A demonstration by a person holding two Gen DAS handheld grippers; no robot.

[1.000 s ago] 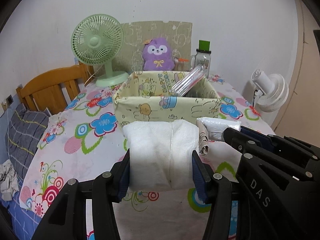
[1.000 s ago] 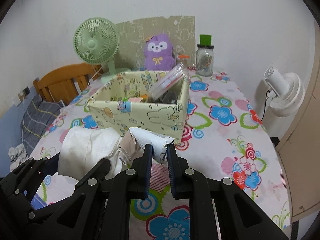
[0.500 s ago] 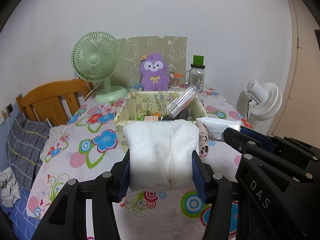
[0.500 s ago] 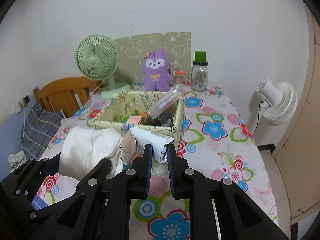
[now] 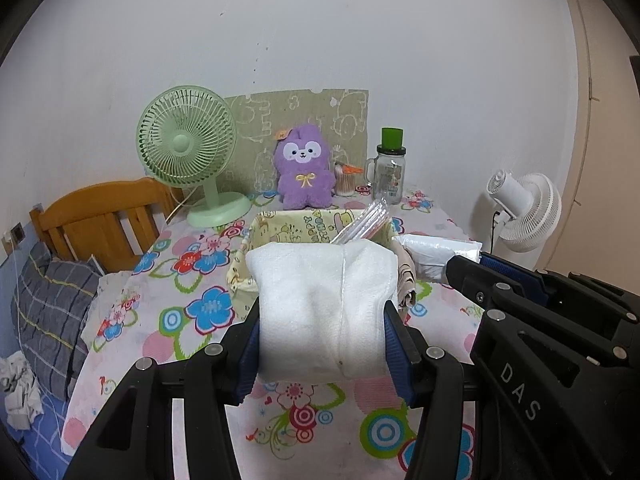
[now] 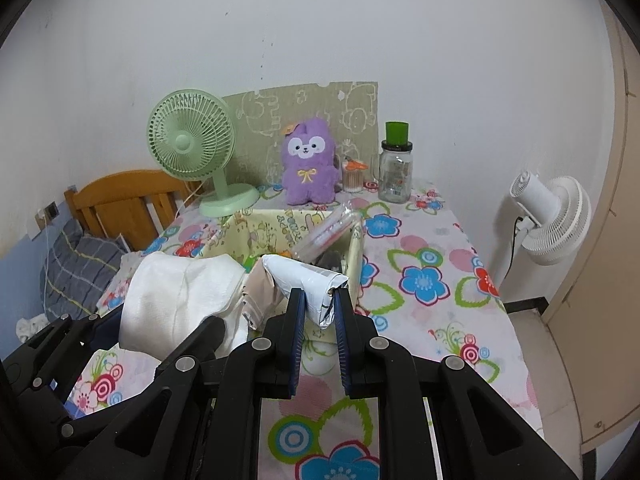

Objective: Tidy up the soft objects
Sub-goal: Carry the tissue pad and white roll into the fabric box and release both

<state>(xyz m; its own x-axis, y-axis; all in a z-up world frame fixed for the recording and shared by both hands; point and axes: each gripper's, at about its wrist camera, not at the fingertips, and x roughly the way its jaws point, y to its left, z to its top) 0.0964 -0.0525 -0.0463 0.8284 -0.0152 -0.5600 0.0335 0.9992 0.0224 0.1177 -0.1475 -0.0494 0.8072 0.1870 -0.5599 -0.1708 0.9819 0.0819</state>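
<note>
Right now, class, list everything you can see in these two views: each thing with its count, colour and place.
towel: 1, white, folded, in left gripper
packet: 1, white, in right gripper
beige cloth: 1, between towel and packet
box: 1, pale yellow, mid-table, holds a clear bag
plush: 1, purple, table's far end
desk fan: 1, green, left of plush
jar: 1, glass, green top, right of plush
white fan: 1, beside the table, right
tablecloth: 1, floral
headboard: 1, wooden, left
left gripper: black, clamps towel
right gripper: black, clamps packet
</note>
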